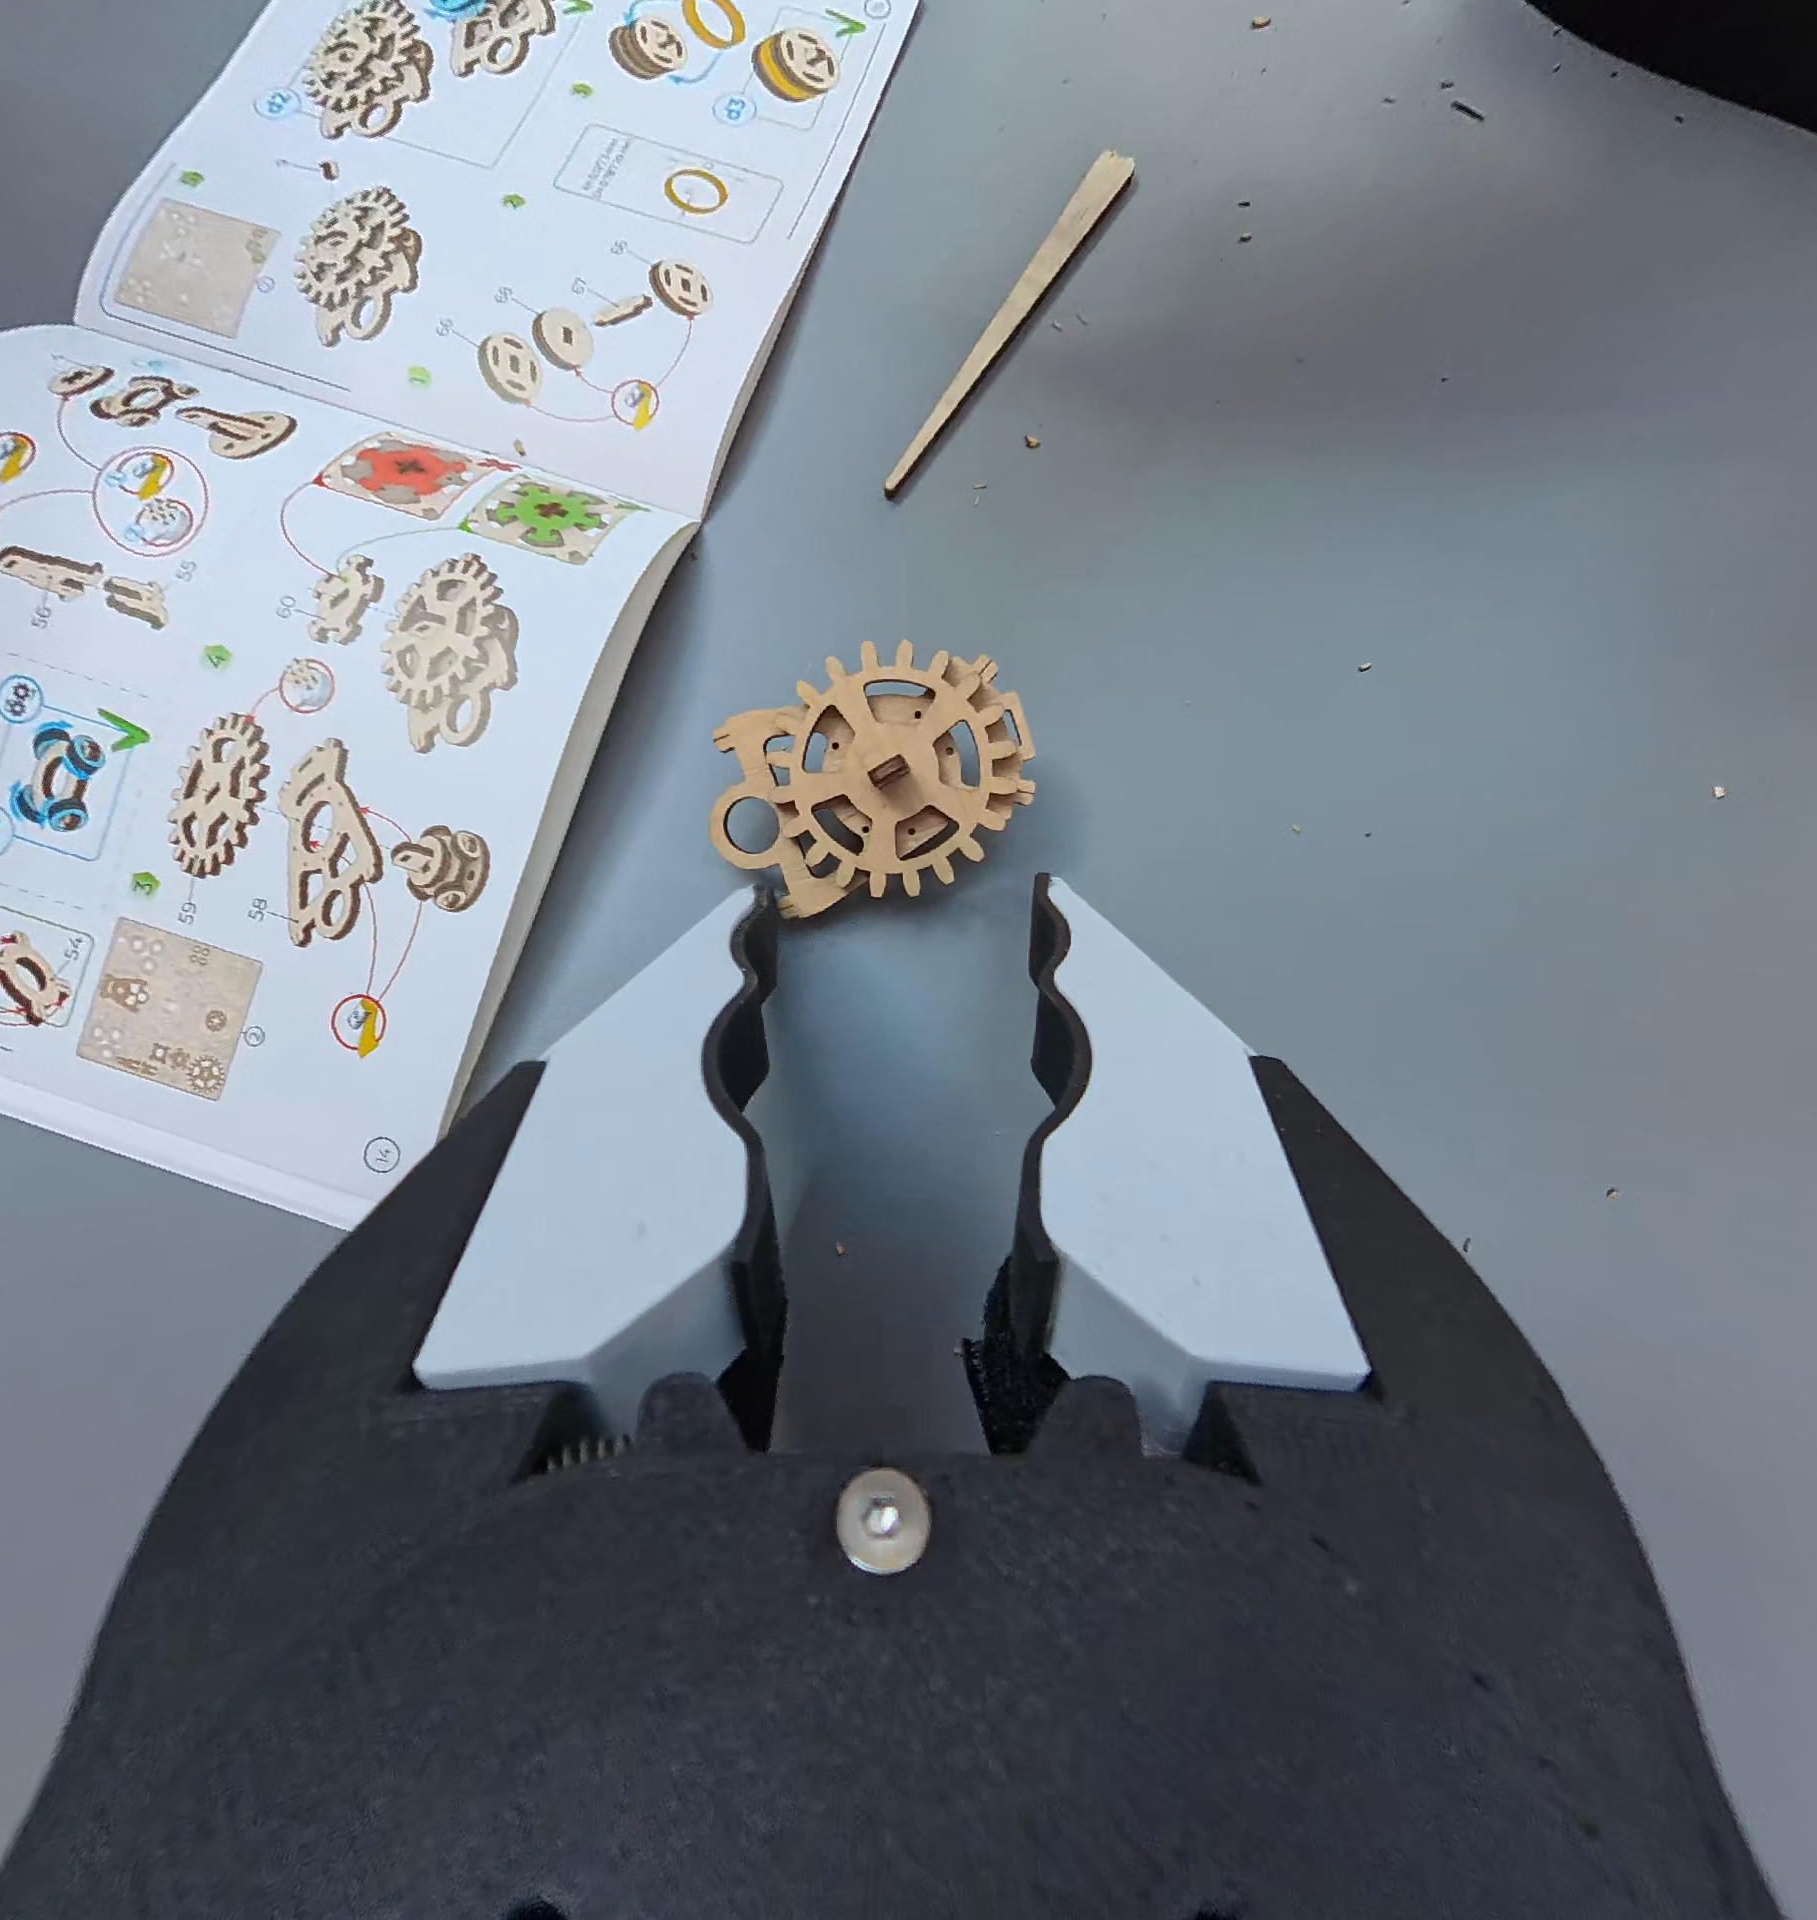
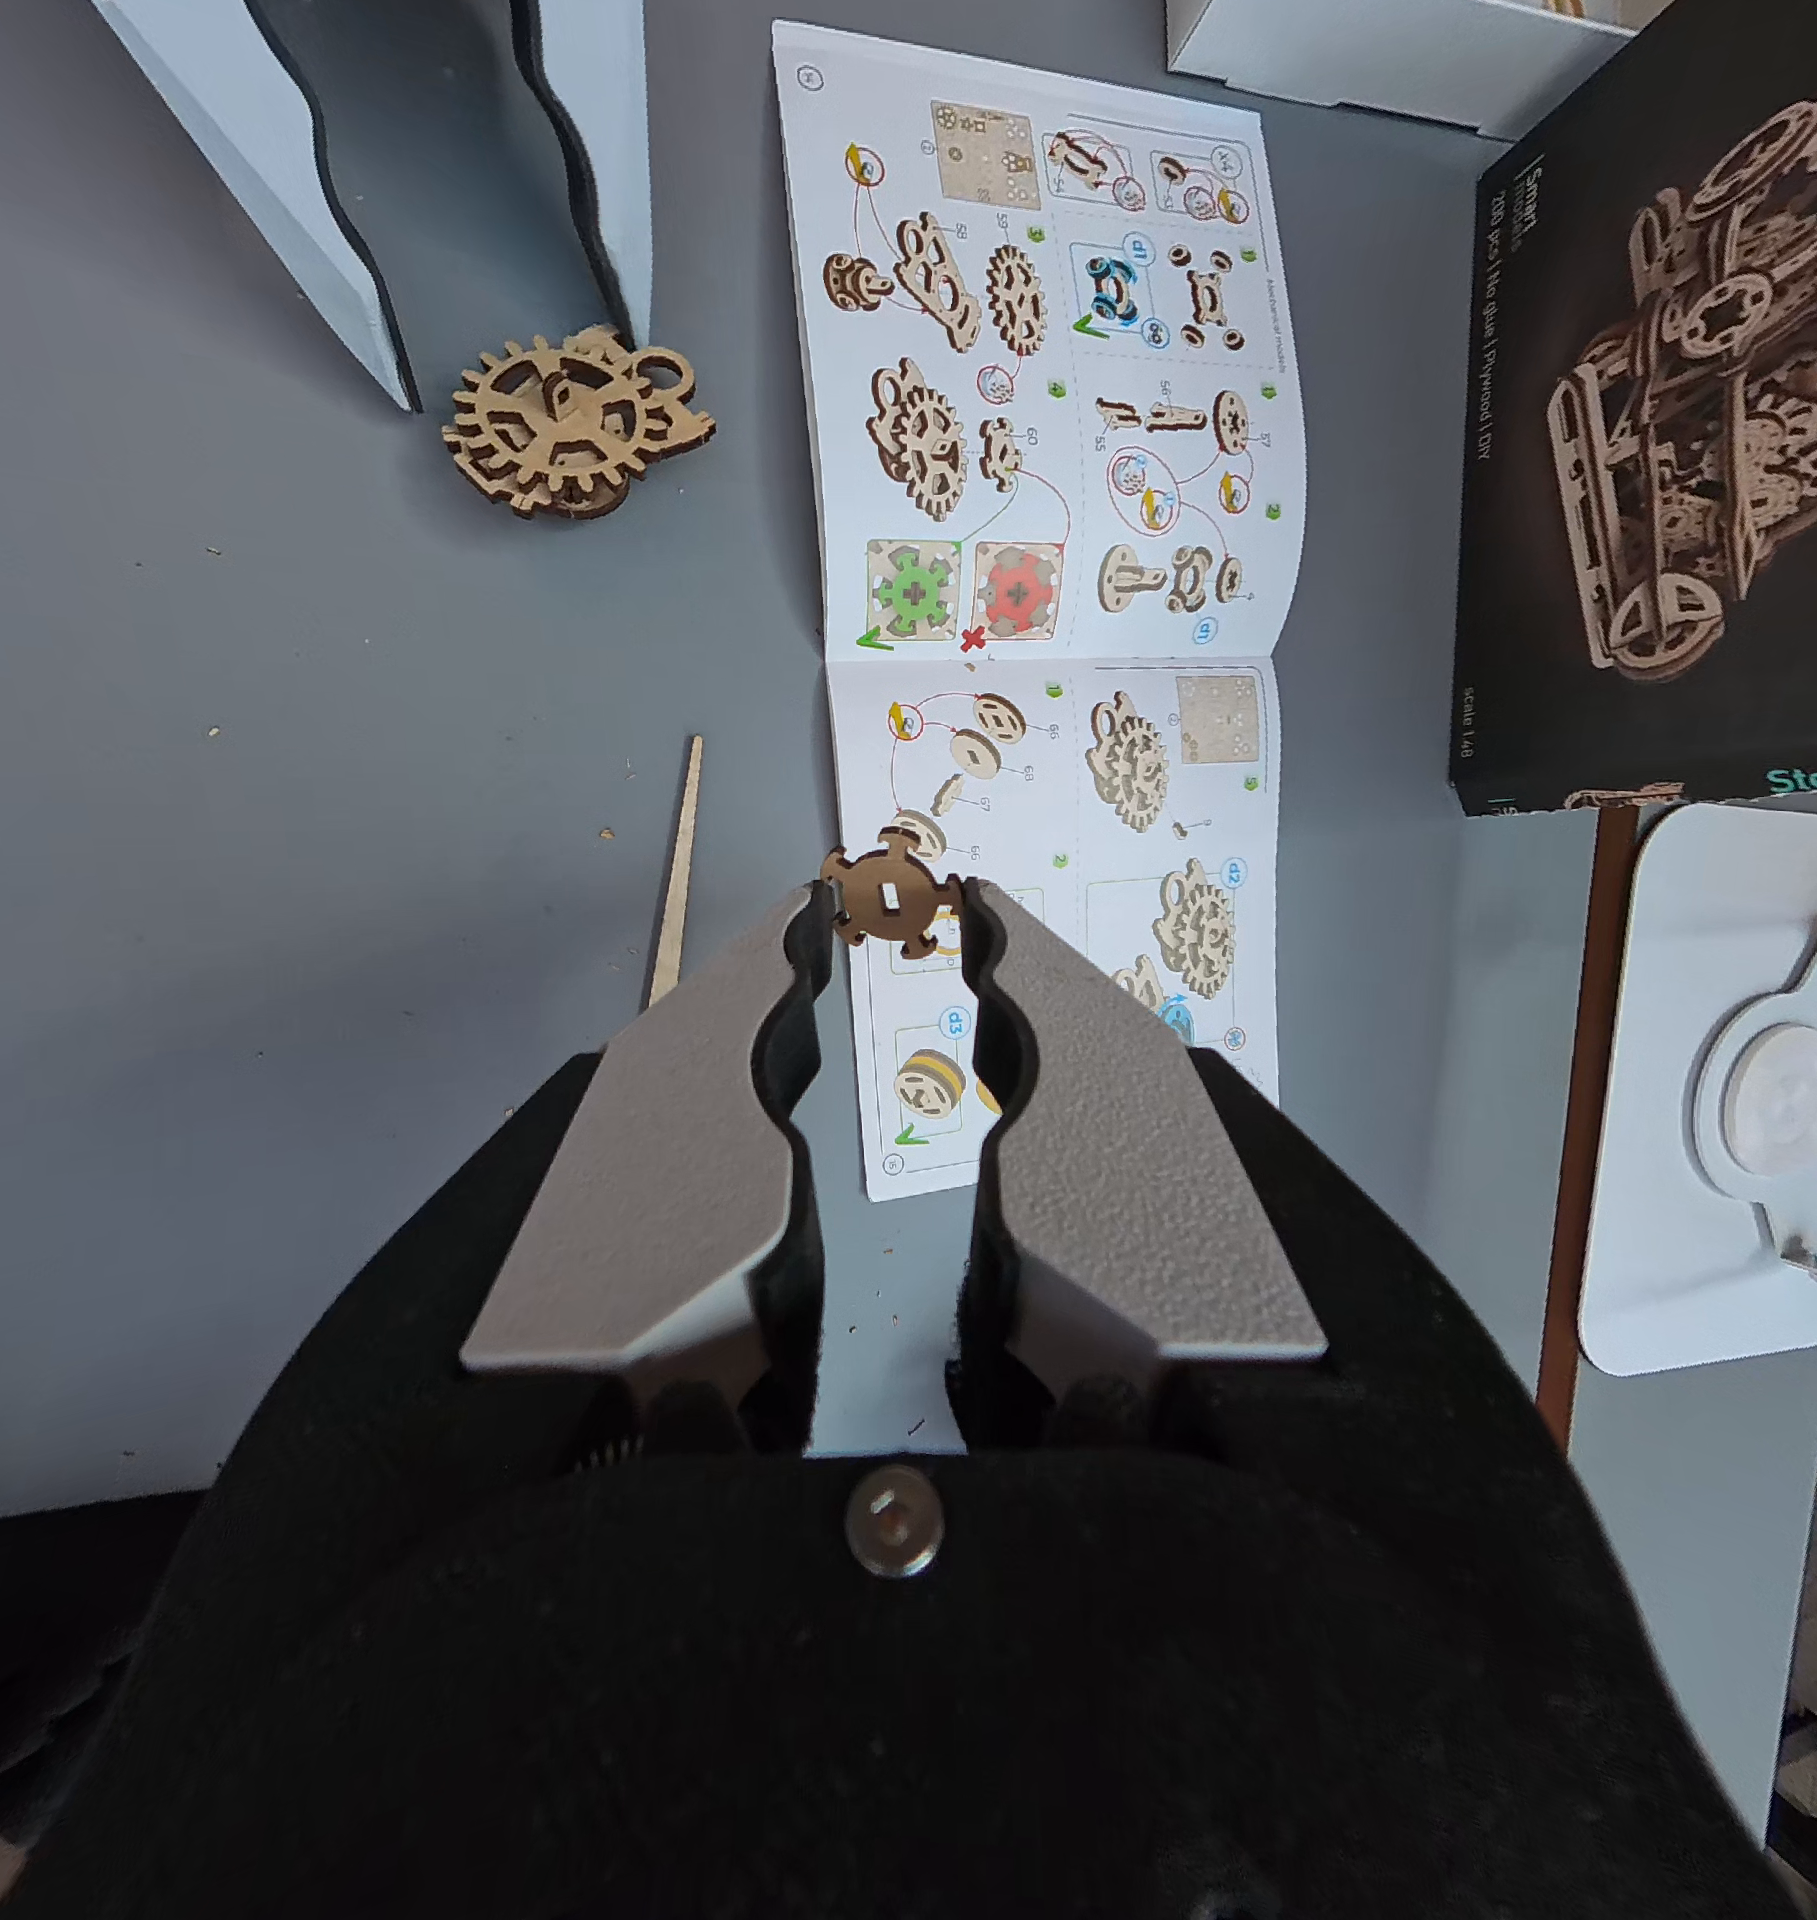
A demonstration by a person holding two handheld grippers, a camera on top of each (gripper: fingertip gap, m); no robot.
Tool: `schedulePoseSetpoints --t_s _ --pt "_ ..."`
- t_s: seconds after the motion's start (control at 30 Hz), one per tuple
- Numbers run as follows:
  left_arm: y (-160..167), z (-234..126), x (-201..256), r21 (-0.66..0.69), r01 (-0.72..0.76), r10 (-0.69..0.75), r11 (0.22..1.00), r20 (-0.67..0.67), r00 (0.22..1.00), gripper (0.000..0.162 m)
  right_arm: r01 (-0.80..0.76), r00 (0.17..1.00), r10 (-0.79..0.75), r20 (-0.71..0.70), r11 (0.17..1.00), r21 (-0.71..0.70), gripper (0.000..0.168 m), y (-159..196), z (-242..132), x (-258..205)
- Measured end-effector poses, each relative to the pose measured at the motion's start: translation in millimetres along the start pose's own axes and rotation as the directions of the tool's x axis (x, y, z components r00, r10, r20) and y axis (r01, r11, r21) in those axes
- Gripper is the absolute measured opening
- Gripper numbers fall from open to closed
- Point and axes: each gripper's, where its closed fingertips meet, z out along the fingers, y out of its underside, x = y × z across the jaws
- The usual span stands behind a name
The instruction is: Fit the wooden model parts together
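A wooden gear assembly lies flat on the grey table, a toothed wheel stacked on a shaped plate with a small peg at its hub. My left gripper is open, its fingertips just short of the assembly, the left tip touching its edge. The assembly also shows in the right wrist view, with the left gripper's fingers beside it. My right gripper is shut on a small notched wooden disc with a slot in its middle, held above the instruction booklet.
An open instruction booklet lies left of the assembly; it also shows in the right wrist view. A thin pointed wooden stick lies on the table. A dark product box and a white stand are at the right. Wood crumbs are scattered about. One gripper's finger ends stand about 15 cm off the other's.
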Motion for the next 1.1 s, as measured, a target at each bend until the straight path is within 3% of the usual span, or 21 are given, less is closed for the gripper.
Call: schedulePoseSetpoints --t_s 0.13,0.33,0.43,0.57,0.93,1.1 --pt "0 -2 10 0.004 -0.015 0.015 1.0 -0.054 0.998 0.03 0.002 1.0 -0.002 0.0 1.0 -0.002 0.023 0 0 0" --pt "-9 -14 17 0.08 0.01 -0.001 0.997 -0.113 0.994 0.027 0.001 1.0 -0.001 0.001 1.0 -0.006 0.024 2 1 0" --pt "-14 -21 -1 0.13 0.008 -0.006 0.991 -0.017 1.0 0.041 0.0 1.0 0.0 0.001 1.0 -0.006 0.024 2 1 1" --pt "-22 -18 -1 0.161 -0.026 0.029 0.987 -0.016 0.999 0.065 -0.001 1.0 0.001 0.003 1.0 -0.006 0.024 3 2 1" --pt "-8 8 2 0.005 -0.106 0.106 0.994 -0.107 0.989 0.068 0.012 1.0 -0.012 0.004 1.0 -0.006 0.023 0 2 -2" --pt "-6 4 7 0.01 -0.101 0.102 0.995 -0.123 0.987 0.06 0.014 1.0 -0.014 -0.003 1.0 -0.007 0.024 0 0 -1"
